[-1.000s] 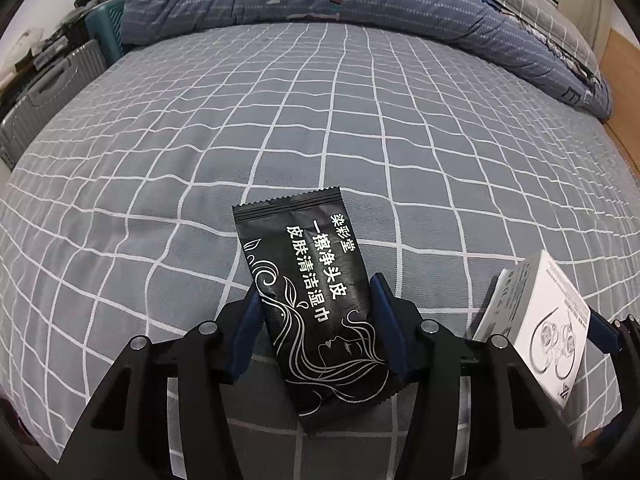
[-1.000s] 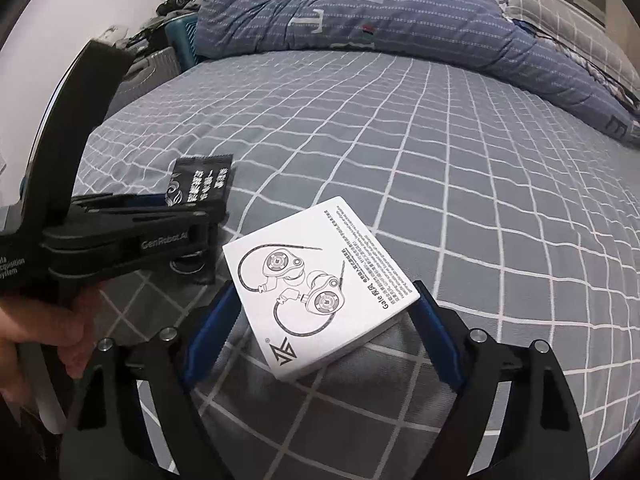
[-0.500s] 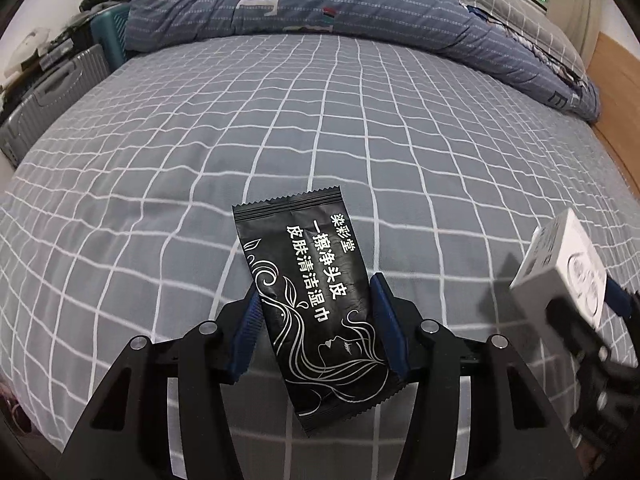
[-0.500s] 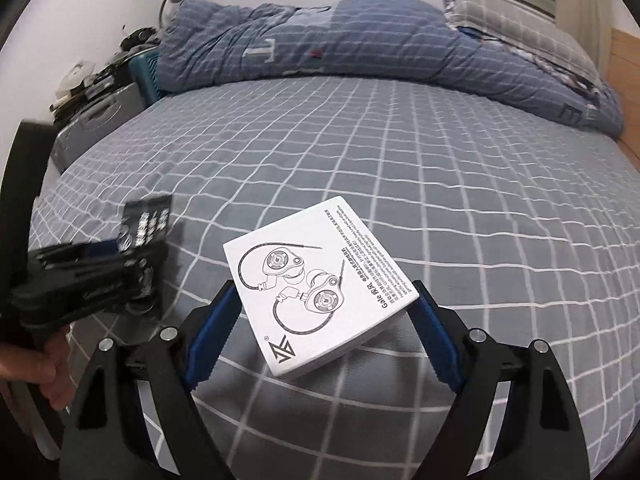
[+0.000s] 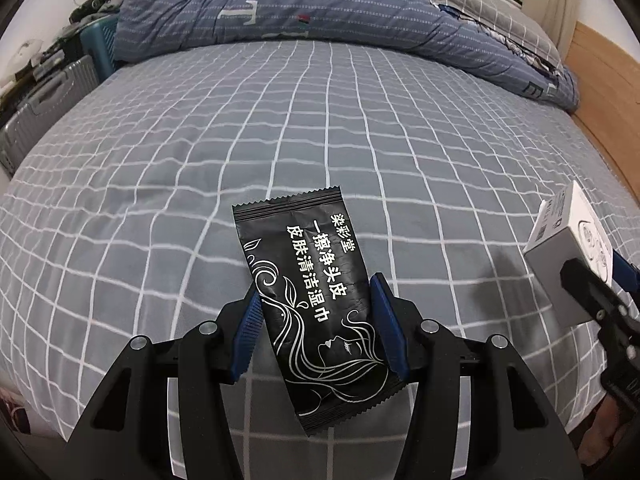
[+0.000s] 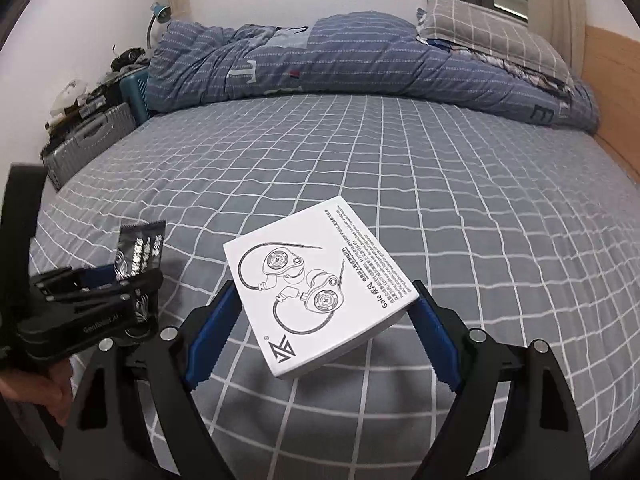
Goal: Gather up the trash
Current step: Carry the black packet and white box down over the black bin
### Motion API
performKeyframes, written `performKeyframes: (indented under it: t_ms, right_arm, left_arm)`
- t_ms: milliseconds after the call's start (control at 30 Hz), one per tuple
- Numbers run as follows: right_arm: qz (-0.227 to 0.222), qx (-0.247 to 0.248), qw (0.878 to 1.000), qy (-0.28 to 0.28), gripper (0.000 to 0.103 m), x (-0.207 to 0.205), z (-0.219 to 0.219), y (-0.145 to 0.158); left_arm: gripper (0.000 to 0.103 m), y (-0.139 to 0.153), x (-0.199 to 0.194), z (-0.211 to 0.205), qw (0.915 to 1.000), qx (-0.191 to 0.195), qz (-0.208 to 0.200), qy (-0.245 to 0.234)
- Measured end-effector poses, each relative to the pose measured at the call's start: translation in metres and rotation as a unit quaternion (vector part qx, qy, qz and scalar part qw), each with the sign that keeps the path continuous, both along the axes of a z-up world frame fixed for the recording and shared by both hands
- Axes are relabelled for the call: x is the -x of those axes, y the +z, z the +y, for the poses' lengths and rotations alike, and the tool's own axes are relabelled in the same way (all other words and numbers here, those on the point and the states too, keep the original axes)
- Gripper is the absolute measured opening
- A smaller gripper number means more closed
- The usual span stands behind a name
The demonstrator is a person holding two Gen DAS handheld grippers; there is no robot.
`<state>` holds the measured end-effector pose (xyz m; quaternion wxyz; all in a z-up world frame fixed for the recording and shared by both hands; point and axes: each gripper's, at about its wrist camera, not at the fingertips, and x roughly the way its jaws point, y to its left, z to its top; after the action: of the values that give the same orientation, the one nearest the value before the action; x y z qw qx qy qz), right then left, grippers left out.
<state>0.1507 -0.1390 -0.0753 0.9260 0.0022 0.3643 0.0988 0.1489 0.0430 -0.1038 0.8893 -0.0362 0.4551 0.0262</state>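
Observation:
My left gripper (image 5: 318, 300) is shut on a black wipe packet (image 5: 308, 280) with white Chinese lettering and a line drawing of a woman; the blue pads press on its two long sides, and it hangs above the bed. A white earphone box (image 6: 320, 284) printed with earbud drawings sits tilted between the blue pads of my right gripper (image 6: 326, 304), which is shut on it. In the left wrist view that box (image 5: 568, 232) shows at the right edge. The right wrist view shows the left gripper (image 6: 92, 300) with the packet (image 6: 138, 252) at the lower left, a hand under it.
Below both grippers lies a bed with a grey, white-checked sheet (image 5: 320, 128). A bunched blue duvet (image 5: 304, 4) and a checked pillow (image 6: 480, 28) lie at the far end. Suitcases (image 6: 88, 140) stand past the left edge, a wooden board (image 6: 612, 92) on the right.
Both grippers have drawn back and up from the bed with their loads, so more of the duvet, the pillow and the window shows. In each view the other gripper has slid toward the edge.

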Motion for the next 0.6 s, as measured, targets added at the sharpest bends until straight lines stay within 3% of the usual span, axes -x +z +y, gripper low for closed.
performKeyframes:
  t_ms: [600]
  right_arm:
    - [-0.011,0.000,1.000,-0.019,0.081,0.059,-0.013,0.011]
  left_arm:
    - [0.052,0.014,0.064,-0.018,0.9998,0.016,-0.009,-0.011]
